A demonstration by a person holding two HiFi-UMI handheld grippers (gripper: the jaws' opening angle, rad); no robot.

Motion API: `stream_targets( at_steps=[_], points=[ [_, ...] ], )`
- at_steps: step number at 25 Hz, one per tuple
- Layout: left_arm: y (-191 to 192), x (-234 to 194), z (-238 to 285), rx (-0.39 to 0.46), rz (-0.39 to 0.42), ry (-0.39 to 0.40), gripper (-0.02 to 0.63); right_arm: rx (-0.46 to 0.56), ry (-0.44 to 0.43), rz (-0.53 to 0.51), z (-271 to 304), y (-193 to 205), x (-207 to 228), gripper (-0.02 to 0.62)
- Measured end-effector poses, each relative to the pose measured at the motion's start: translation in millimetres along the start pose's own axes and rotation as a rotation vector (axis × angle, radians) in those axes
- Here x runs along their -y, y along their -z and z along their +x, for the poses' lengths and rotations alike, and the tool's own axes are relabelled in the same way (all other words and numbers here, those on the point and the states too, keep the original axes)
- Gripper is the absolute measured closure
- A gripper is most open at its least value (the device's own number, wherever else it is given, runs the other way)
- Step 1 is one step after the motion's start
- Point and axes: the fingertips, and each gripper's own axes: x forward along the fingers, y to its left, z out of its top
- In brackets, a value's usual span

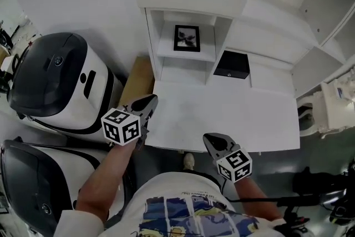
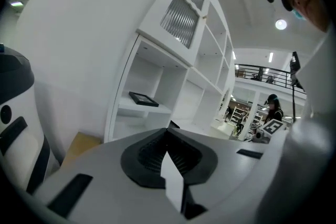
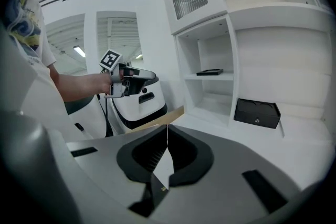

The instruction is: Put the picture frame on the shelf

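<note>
**Inspector:** Where is the frame (image 1: 187, 38)?

**Assistant:** Upper centre of the head view. It lies flat on the shelf (image 1: 166, 50) inside the cabinet's open bay, picture side up. Nothing touches it, and I judge the placement done.

**Inspector:** And the grippers?

**Assistant:** The left gripper (image 1: 150, 100) is at lower left and the right gripper (image 1: 212, 140) at lower centre. Both are by the near edge of the desk (image 1: 233, 114), well apart from the shelf. Each pair of jaws is clenched, pads together, with nothing between them.

**Inspector:** What are the hazards from here?

**Assistant:** Few, in my judgement.
- The frame sits toward the shelf's front lip, so a gripper swung into the bay could nudge it off onto the desk.
- It lies flat rather than standing. If display is wanted, regrasping so thin a thing risks scraping it along or shoving it against the back wall.
- The box (image 1: 232, 65), just right of the bay, could be bumped by the right gripper on any such approach.
</note>
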Motion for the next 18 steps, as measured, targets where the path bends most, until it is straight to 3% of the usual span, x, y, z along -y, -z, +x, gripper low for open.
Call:
stream_targets(
  at_steps=[7,18],
  points=[
    [37,53,-48,-0.04,0.012,0.161,0.592,0.013,0.026,-0.012,-7,2,-35,0.569],
    [85,100,-111,-0.108,0.115,0.237,0.594,0.004,0.036,-0.015,-18,23,-98,0.569]
  ],
)
